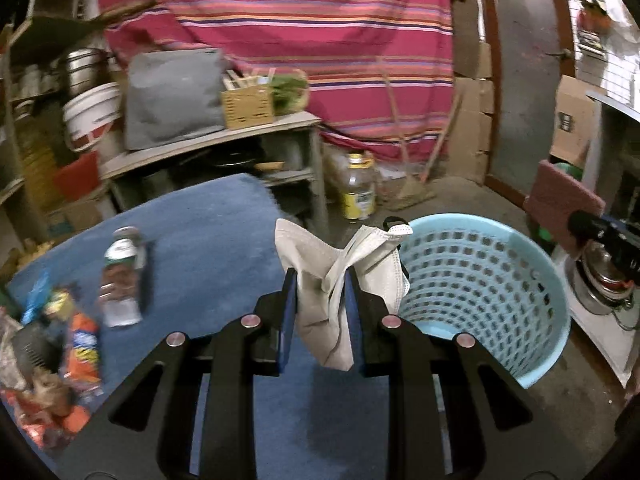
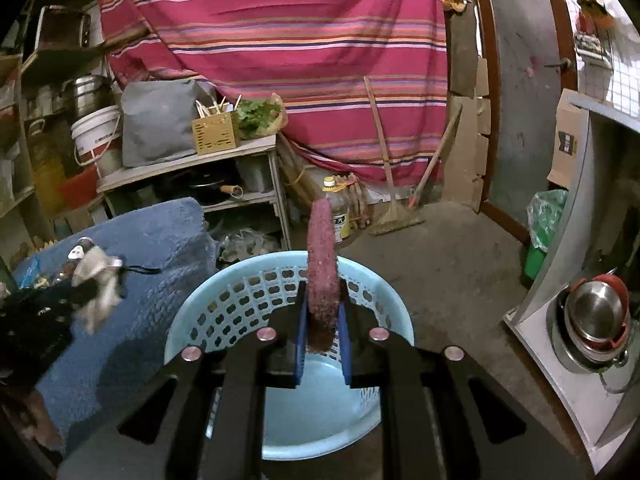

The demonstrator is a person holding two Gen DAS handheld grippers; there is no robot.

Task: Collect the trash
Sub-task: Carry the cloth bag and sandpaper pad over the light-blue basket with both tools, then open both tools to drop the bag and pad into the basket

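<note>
Honestly the risk is a miss: the left gripper, pinching a crumpled face mask, sits beside the blue basket, not over it like the right gripper clamping its scouring pad, so letting go now drops it on the floor.

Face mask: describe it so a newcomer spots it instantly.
Find the blue carpet and the light-blue basket beside it. Between them, the left gripper pinches a crumpled, off-white face mask. Unlike the colourful wrappers and bottle, it's pale cloth, off the carpet.
</note>
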